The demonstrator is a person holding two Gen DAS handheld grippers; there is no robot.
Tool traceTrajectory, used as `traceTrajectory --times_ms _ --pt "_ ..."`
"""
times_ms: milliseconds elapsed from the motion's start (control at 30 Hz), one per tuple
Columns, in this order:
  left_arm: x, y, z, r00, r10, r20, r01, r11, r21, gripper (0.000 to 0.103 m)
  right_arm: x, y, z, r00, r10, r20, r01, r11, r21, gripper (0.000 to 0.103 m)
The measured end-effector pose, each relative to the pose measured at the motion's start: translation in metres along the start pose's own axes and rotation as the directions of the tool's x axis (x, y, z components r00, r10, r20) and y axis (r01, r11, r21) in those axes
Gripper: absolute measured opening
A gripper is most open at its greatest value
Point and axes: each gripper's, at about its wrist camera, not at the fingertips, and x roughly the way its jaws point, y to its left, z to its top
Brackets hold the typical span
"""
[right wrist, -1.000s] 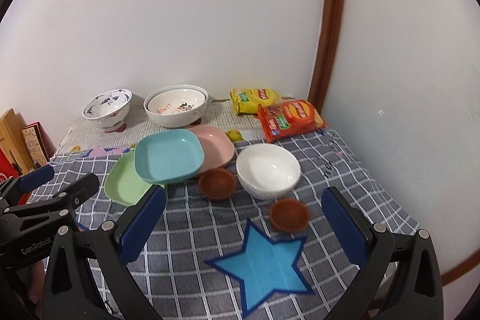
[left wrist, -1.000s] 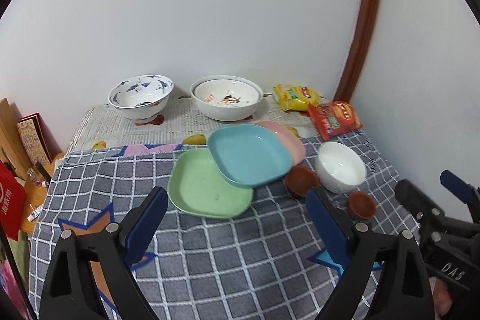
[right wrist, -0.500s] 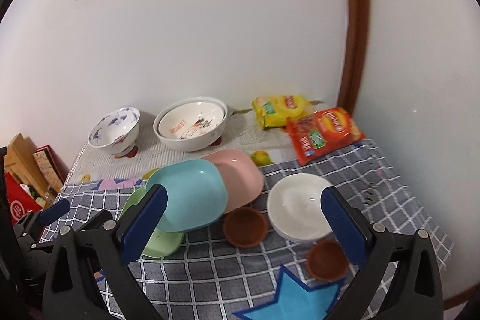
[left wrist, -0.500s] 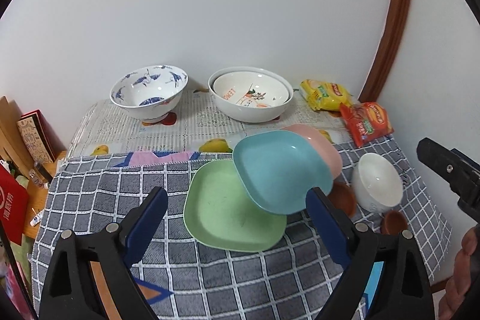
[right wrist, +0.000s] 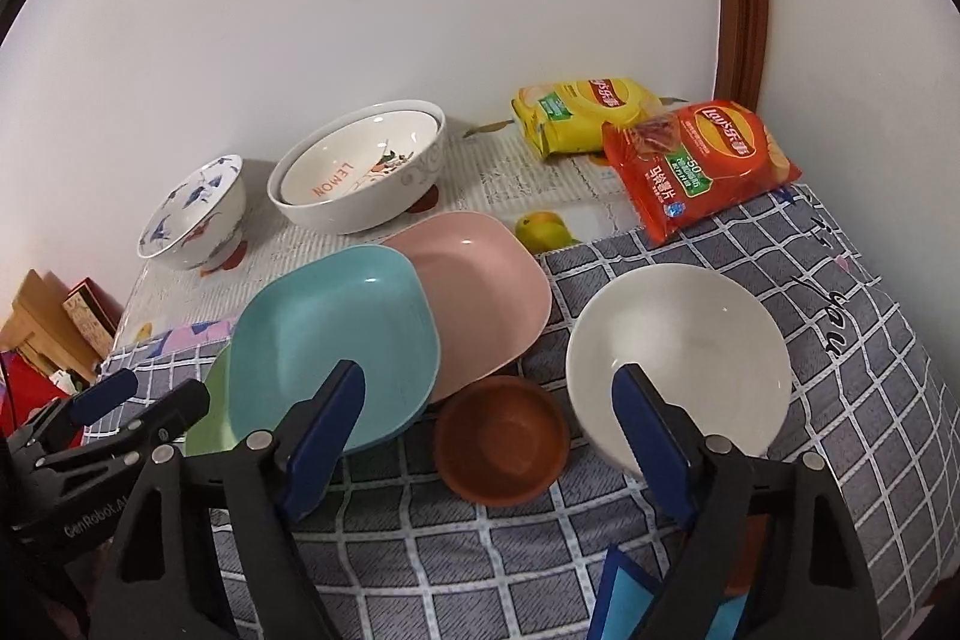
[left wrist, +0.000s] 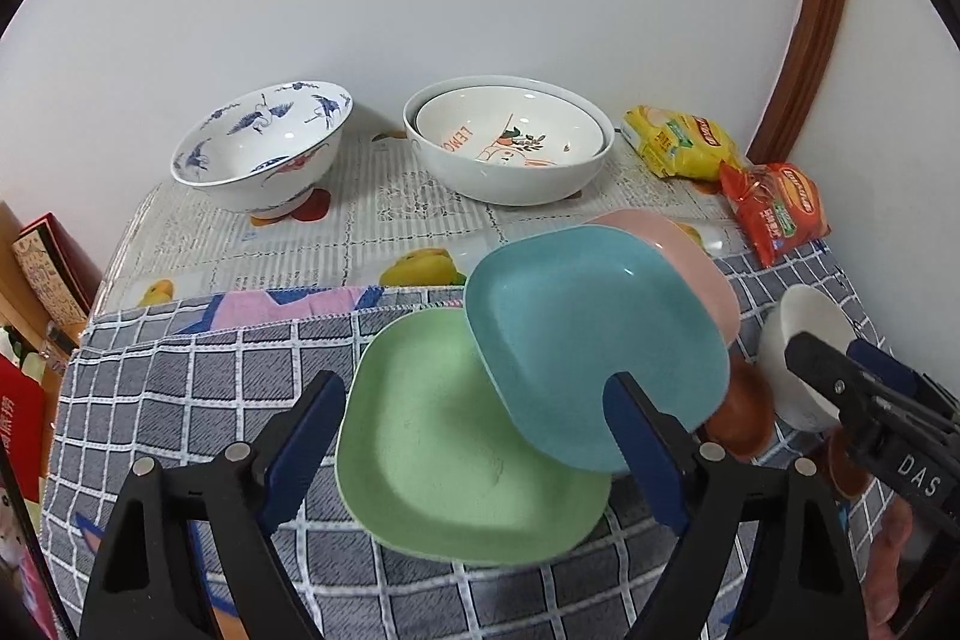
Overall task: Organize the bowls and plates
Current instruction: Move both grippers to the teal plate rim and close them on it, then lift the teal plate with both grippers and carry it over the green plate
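Note:
Three square plates overlap on the checked cloth: green (left wrist: 456, 448), blue (left wrist: 588, 340) resting on it, and pink (left wrist: 678, 250) behind. My left gripper (left wrist: 474, 430) hovers over the green plate, jaws wide but closing, touching nothing. My right gripper (right wrist: 486, 418) hangs above a small brown dish (right wrist: 504, 454), jaws also closing with nothing pressed between them. A plain white bowl (right wrist: 678, 352) sits just right of that dish, partly behind my right finger. At the back stand a blue-patterned bowl (left wrist: 264, 148) and a large white bowl (left wrist: 510, 148) with a smaller one nested inside.
Yellow (right wrist: 582, 112) and red (right wrist: 702, 166) crisp bags lie at the back right by the wall corner. Boxes and books (left wrist: 42, 268) stand off the table's left side. The cloth (right wrist: 840, 340) drops away at the right edge.
Both grippers have come forward and down toward the dishes, which now look larger. Each pair of jaws has narrowed a little. No dish has moved.

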Motion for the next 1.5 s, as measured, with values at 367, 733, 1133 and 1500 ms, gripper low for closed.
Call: traceTrajectory --times_ms 367,733,1133,1500 --pt "0.030 0.004 0.006 0.999 -0.029 -0.024 0.027 0.998 -0.062 0.078 0.026 0.007 0.002 0.999 0.004 -0.041 -0.004 1.000 -0.017 0.071" --pt "0.056 -0.001 0.008 0.997 -0.033 -0.068 0.029 0.998 -0.048 0.063 0.050 0.012 -0.004 0.995 -0.004 -0.095 0.003 1.000 -0.018 0.058" --pt "0.068 -0.002 0.005 0.994 -0.037 -0.105 0.031 0.998 -0.060 0.038 0.071 0.019 -0.010 0.989 0.026 -0.147 -0.029 0.999 -0.024 0.035" --pt "0.053 -0.003 -0.003 0.995 -0.029 -0.094 0.026 0.999 -0.030 0.013 0.062 0.037 -0.020 0.988 0.015 -0.156 -0.028 0.996 -0.084 0.012"
